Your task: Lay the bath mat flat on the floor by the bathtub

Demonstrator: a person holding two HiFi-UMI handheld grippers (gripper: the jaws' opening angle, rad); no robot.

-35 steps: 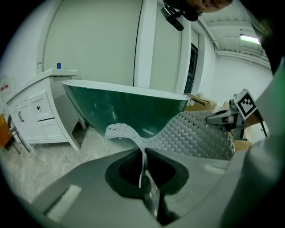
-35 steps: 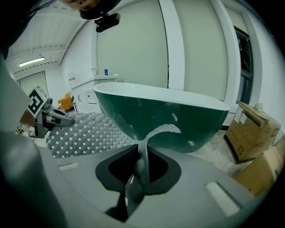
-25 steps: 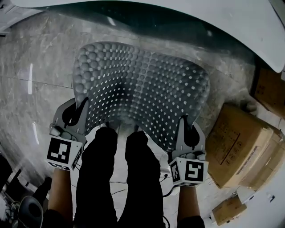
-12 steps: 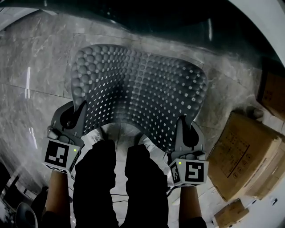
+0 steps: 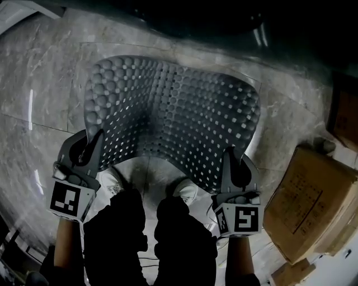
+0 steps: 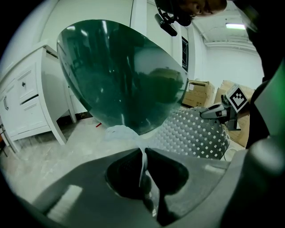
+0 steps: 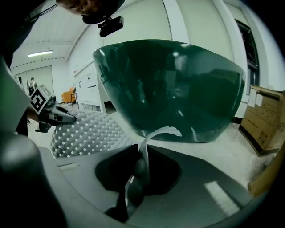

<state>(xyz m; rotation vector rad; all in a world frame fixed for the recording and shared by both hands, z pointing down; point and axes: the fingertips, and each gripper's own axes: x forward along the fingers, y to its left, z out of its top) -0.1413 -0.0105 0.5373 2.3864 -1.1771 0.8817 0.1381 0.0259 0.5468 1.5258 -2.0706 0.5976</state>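
Twofold grip on the bath mat [image 5: 173,117]: pinched at its near left corner by the left gripper [image 5: 89,146] and at its near right corner by the right gripper [image 5: 235,165], each with jaws nearly together on the thin pale rim and nothing else between them. Spread across the middle of the frame over the marbled floor [image 5: 39,89], just below the dark bathtub [image 5: 190,14] at the top edge. Lifted at the near edge compared with a second ago: now uncovers the white shoes [image 5: 112,180], mostly hidden then, and sags in a trough between the two holds. Hard to tell whether touching the floor at the far side. Not laid flat yet, then; probably raised for a shake-out or a shift toward the tub. Still needs lowering evenly, far edge kept along the tub, then letting go at both corners. Worth watching for a fold in the middle, and for the cardboard boxes [image 5: 310,212] at the lower right.
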